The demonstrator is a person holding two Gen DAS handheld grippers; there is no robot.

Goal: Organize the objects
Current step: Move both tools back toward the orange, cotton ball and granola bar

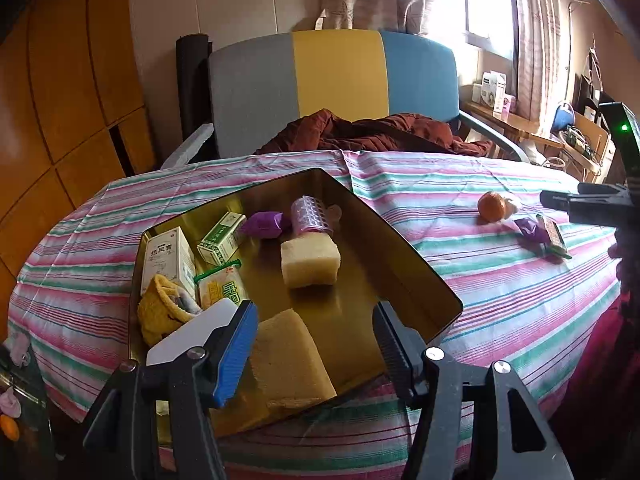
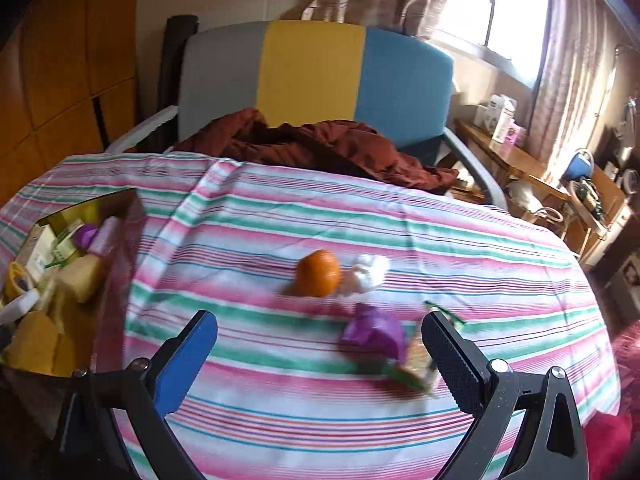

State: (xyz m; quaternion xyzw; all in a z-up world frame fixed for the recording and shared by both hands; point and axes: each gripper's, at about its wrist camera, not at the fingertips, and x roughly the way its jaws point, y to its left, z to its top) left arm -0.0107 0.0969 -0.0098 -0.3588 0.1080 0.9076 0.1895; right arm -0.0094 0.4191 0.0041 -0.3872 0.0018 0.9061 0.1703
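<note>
The desk (image 2: 360,216) under its striped cloth carries a gold box (image 1: 400,248) already holding sponges and cartons, likely the collecting spot. The left gripper (image 1: 316,344) hangs over it, fingers released and empty. The right gripper (image 2: 320,344), fingers also released, faces the loose orange (image 2: 318,278), cotton ball (image 2: 370,272) and purple wrapper (image 2: 376,332), seemingly next.

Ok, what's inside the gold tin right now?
The tin holds two sponges, a purple wrapper, a pink roller, small boxes, a yellow cloth and a white card. Anything under them is hidden.
</note>
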